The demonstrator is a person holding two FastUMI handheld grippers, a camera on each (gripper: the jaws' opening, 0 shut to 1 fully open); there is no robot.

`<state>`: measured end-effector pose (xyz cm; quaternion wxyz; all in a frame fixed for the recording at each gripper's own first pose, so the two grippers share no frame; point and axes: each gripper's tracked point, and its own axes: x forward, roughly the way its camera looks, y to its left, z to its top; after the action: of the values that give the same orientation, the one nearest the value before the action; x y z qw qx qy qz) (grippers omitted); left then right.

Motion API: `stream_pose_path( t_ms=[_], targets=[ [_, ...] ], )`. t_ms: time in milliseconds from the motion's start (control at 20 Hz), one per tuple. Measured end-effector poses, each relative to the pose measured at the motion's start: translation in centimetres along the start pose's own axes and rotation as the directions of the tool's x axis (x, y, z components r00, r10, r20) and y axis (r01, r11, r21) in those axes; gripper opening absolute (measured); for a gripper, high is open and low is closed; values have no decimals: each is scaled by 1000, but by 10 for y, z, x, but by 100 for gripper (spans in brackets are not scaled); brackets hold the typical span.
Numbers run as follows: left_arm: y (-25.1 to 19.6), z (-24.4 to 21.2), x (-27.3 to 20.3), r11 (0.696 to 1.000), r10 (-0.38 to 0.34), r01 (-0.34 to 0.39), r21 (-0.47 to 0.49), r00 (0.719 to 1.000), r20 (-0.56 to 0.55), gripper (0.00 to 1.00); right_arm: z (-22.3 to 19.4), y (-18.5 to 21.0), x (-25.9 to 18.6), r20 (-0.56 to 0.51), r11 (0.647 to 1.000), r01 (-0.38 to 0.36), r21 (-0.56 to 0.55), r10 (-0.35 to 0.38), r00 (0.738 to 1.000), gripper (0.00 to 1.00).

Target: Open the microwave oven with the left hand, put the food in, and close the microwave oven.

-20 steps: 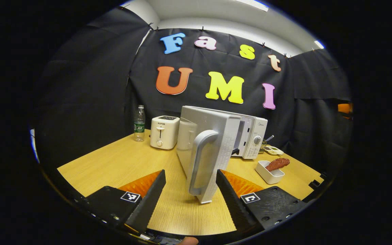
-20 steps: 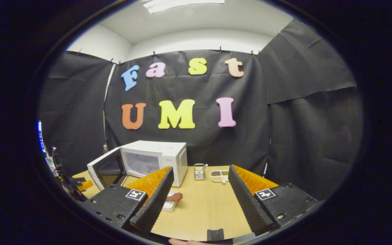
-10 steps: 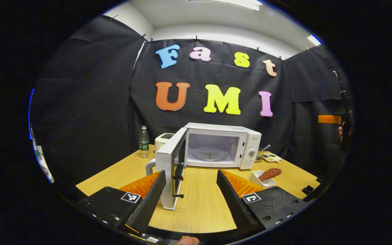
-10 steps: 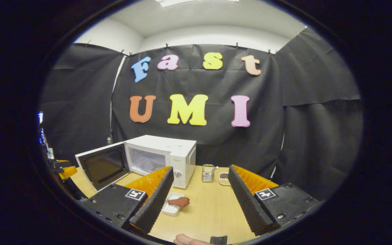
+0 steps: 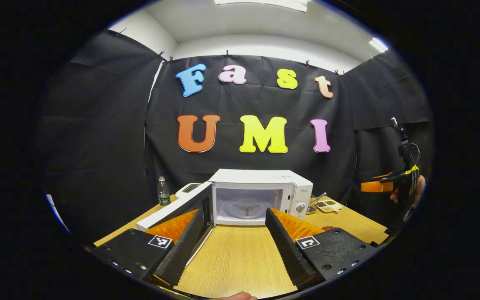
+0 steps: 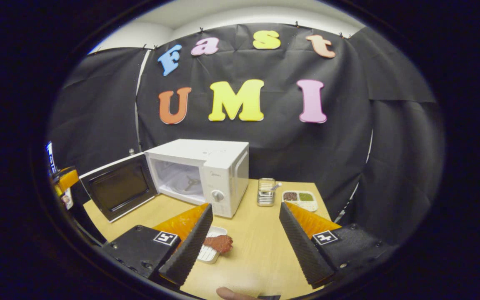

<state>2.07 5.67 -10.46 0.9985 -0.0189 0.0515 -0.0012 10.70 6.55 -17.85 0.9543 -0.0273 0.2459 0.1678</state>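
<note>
The white microwave [image 5: 261, 183] stands at the back of the wooden table [image 5: 240, 262], its door [image 5: 181, 205] swung wide to the left and the turntable inside showing. My left gripper [image 5: 233, 246] is open, well back from the door, holding nothing. In the right gripper view the microwave [image 6: 211, 166] and its open door [image 6: 119, 191] lie ahead to the left. The food, a reddish-brown piece [image 6: 220, 242], rests on a white dish [image 6: 208, 254] beside my right gripper's left finger. My right gripper [image 6: 244, 246] is open above the table, apart from the food.
A water bottle [image 5: 163, 191] and a toaster [image 5: 188, 188] stand left of the microwave. A metal holder [image 6: 266, 192] and a divided seasoning tray [image 6: 300, 198] sit to its right. A hand [image 5: 417, 189] holds the right gripper [image 5: 383, 185] at the far right.
My left gripper has let go of the door handle and drawn back, leaving the door wide open. My right gripper has dropped lower and closer to the dish with the food.
</note>
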Motion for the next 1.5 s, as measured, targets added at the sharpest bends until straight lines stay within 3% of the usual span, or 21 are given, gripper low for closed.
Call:
stream_pose_path(
  t_ms=[150,250,350,400,450,500,550,600,650,700,800,850,950,1000,1250,1500],
  targets=[
    [-4,17,12,1000,25,-25,-1,999,48,92,-33,-2,37,-126,997,-69,21,71,989,100],
    [-9,26,15,1000,21,-20,-13,996,81,92,-63,0,53,-229,988,-124,92,142,963,100],
    [-24,38,15,1000,-30,29,11,992,125,92,-90,9,67,-319,954,-187,236,257,912,97],
    [-26,44,14,999,-30,27,23,988,150,92,-103,13,72,-351,934,-204,295,304,886,84],
    [-26,50,14,999,-22,16,34,986,163,92,-113,16,77,-379,910,-207,359,345,859,94],
    [-27,51,13,999,-23,15,45,985,171,92,-124,21,81,-400,884,-216,414,390,829,81],
    [-30,53,11,998,-29,20,52,984,177,92,-132,24,85,-418,863,-208,461,418,807,79],
    [-34,55,9,998,-38,28,58,983,179,92,-141,27,90,-436,844,-201,498,444,783,89],
    [-37,56,7,998,-41,30,64,982,183,92,-149,30,94,-451,828,-199,525,469,759,86],
    [-37,57,6,997,-44,31,71,982,186,92,-155,34,96,-458,811,-199,550,492,741,82],
    [-38,54,6,996,-41,26,85,982,184,92,-158,48,96,-426,749,-232,621,571,702,53],
    [-37,51,6,996,-37,21,91,983,178,92,-157,54,98,-400,721,-214,659,578,711,36],
    [-38,48,4,995,-35,17,102,985,169,92,-154,51,94,-393,727,-227,648,575,717,5],
    [-36,49,2,994,-33,16,104,985,168,92,-149,51,90,-386,745,-243,621,561,732,14],
    [-26,42,-3,997,-25,14,70,987,160,92,-116,38,60,-340,898,-259,354,382,860,13],
    [-14,54,-16,994,-20,-7,110,970,242,92,-86,55,27,-232,973,-215,82,229,945,13]
  ],
)
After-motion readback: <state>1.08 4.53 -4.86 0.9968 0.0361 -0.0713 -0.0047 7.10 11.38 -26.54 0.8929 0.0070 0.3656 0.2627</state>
